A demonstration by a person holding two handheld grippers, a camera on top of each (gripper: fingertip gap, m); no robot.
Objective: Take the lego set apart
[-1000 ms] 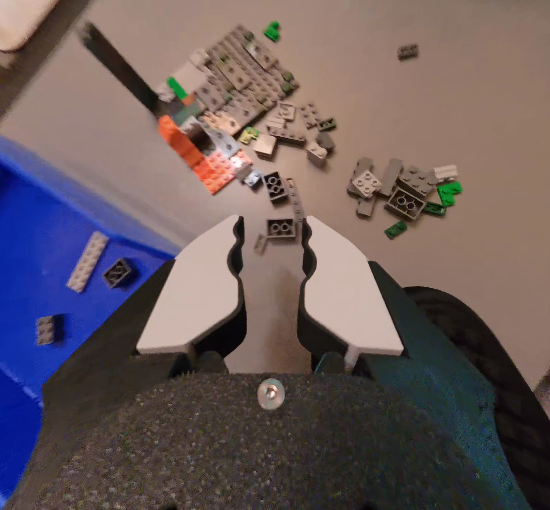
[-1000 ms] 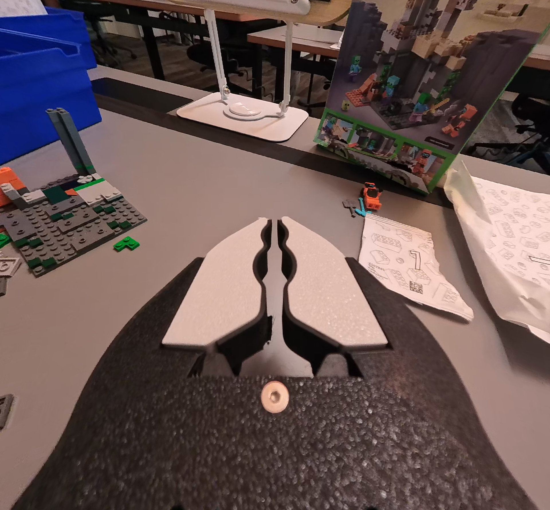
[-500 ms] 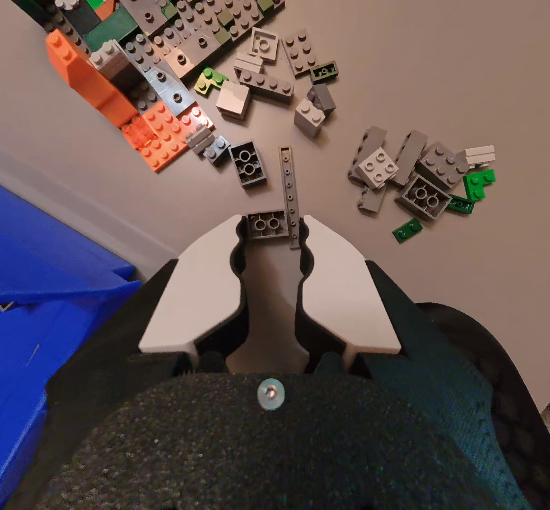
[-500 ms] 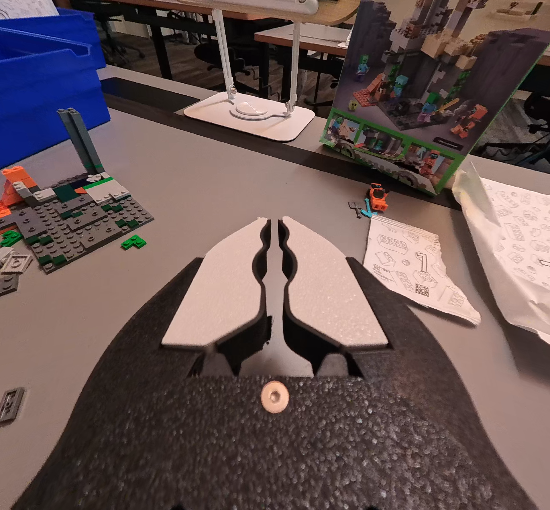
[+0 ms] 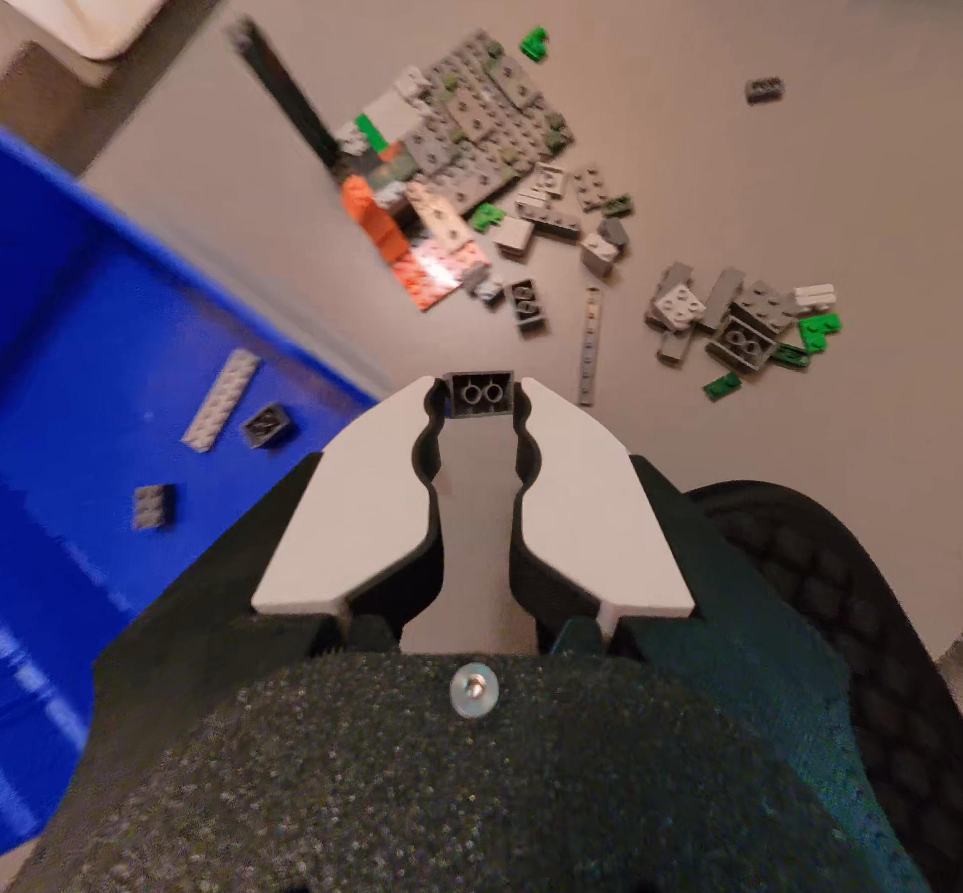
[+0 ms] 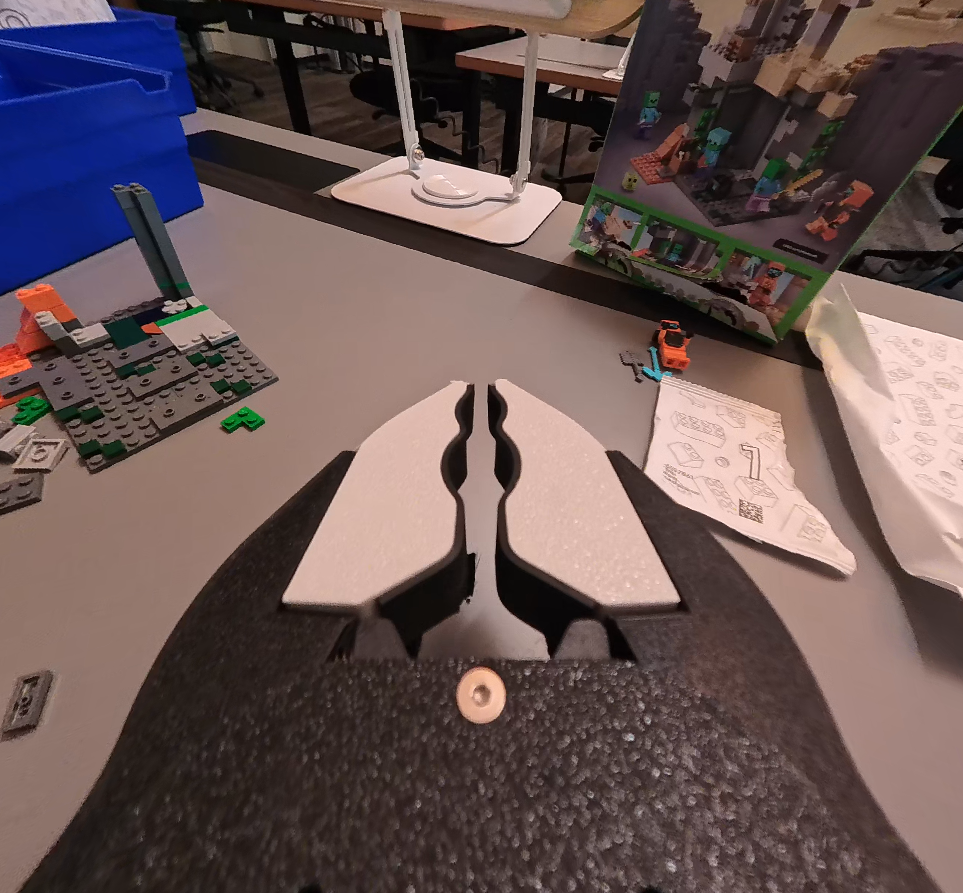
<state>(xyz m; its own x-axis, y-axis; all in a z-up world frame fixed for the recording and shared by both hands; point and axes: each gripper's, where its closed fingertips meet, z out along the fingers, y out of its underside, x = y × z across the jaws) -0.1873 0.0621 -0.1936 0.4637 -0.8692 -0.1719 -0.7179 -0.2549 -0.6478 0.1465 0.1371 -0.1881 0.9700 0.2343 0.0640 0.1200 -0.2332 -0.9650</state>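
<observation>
The left gripper [image 5: 480,394] pinches a small dark grey brick [image 5: 480,395] between its tips, with the hollow underside turned to the camera. It hangs above the table [image 5: 729,86], close to the rim of the blue bin [image 5: 104,295] at the table's left edge. I think the brick is held there because it goes next into this bin, where a long pale plate [image 5: 221,399] and two small grey bricks already lie.

The right gripper [image 6: 480,388] holds nothing. Its tips are almost pressed together, with only a thin gap, and it hovers over the bare middle of the table, probably waiting.

The lego set [image 6: 130,373] itself lies near the left side of the table, just beside the bin. It is a flat grey base with green and orange parts and one tall dark pillar [image 6: 151,237] standing on it. Many loose pieces [image 5: 729,316] are scattered on the table near it, so the work seems about half done.

The table is plain grey. At its far edge stand a white lamp base [image 6: 448,201] and the set's picture box [image 6: 755,138]; torn paper bags [image 6: 729,472] lie toward the right side. Behind them are other desks and chairs of an office room.
</observation>
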